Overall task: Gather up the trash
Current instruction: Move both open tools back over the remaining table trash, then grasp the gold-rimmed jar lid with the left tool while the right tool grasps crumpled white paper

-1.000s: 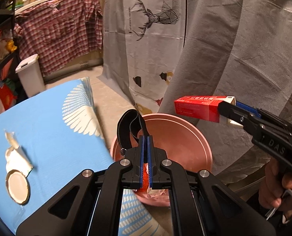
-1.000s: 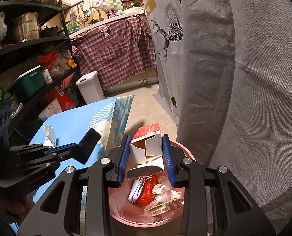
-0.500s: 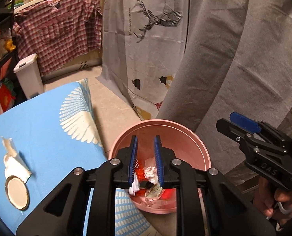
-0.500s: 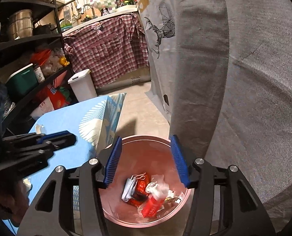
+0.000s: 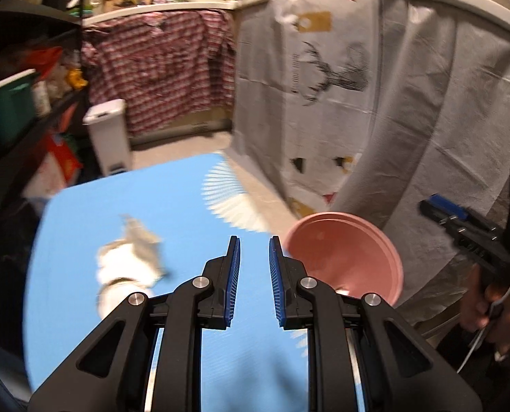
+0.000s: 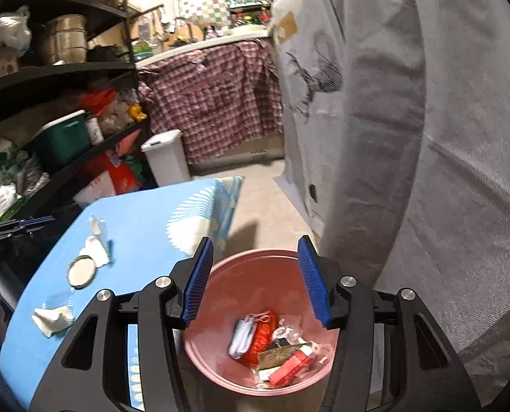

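Left wrist view: my left gripper (image 5: 254,257) hangs over the blue tabletop (image 5: 83,226), jaws parted with only blue cloth showing in the gap, nothing between the pads. The frame is smeared, so detail is poor. Left of the jaws on the tabletop lies a blurred white scrap pile (image 5: 126,267); I cannot make out its parts here. Right of the jaws stands the pink bin (image 5: 354,237), off the tabletop's edge; its contents are hidden by my right-hand finger. Farther right, my right gripper (image 5: 440,211) shows side-on with a hand (image 5: 485,305) around its handle. Behind hang a grey sheet (image 5: 444,120) and a plaid shirt (image 5: 162,72).

Right wrist view: my right gripper (image 6: 255,250) sits above the bin (image 6: 220,274), jaws standing wide and empty, pads clear of everything. In the bin lie a red box (image 6: 289,369), an orange wrapper (image 6: 262,338), a white folded piece (image 6: 243,338) and clear crumpled plastic (image 6: 286,331), heaped toward the near side. Trash left on the tabletop (image 6: 145,226): a round lid (image 6: 81,272) touching a torn white paper (image 6: 97,250), and a separate crumpled white tissue (image 6: 52,319) nearer the camera. My left gripper (image 6: 31,221) shows at the left edge, over the tabletop's far-left side. A white pedal bin (image 6: 165,158) stands on the floor beyond, beside the shelves (image 6: 59,68).
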The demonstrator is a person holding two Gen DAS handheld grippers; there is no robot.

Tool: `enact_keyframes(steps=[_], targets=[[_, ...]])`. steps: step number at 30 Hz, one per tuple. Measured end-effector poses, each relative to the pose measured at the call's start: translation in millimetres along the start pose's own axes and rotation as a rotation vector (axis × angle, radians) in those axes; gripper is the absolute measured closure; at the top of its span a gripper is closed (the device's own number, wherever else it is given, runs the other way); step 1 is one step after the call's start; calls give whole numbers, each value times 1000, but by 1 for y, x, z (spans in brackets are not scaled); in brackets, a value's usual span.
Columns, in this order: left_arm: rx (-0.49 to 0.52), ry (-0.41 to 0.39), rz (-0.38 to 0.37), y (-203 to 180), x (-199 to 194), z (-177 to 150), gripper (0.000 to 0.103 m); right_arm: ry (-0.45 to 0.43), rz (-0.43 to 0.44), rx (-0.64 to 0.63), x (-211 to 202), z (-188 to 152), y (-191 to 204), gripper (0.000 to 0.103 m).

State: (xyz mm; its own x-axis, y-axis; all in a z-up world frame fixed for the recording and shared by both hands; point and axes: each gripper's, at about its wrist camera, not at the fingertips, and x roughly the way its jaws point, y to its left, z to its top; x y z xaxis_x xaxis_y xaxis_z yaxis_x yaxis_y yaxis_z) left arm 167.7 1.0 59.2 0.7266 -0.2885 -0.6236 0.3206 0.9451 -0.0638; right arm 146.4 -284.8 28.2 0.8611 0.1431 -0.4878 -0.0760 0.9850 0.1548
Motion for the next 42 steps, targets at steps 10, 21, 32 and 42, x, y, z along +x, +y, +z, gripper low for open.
enact_keyframes(steps=[10, 21, 32, 42], targets=[[-95, -28, 174, 119, -42, -25, 85, -83, 148, -52, -29, 15, 49, 68], [-155, 6, 185, 161, -29, -49, 86, -54, 256, -134, -10, 20, 113, 68], [-161, 4, 164, 171, -9, -54, 86, -3, 341, -190, 39, 19, 163, 68], [-196, 42, 165, 180, 22, -60, 86, 60, 385, -192, 100, 4, 192, 67]])
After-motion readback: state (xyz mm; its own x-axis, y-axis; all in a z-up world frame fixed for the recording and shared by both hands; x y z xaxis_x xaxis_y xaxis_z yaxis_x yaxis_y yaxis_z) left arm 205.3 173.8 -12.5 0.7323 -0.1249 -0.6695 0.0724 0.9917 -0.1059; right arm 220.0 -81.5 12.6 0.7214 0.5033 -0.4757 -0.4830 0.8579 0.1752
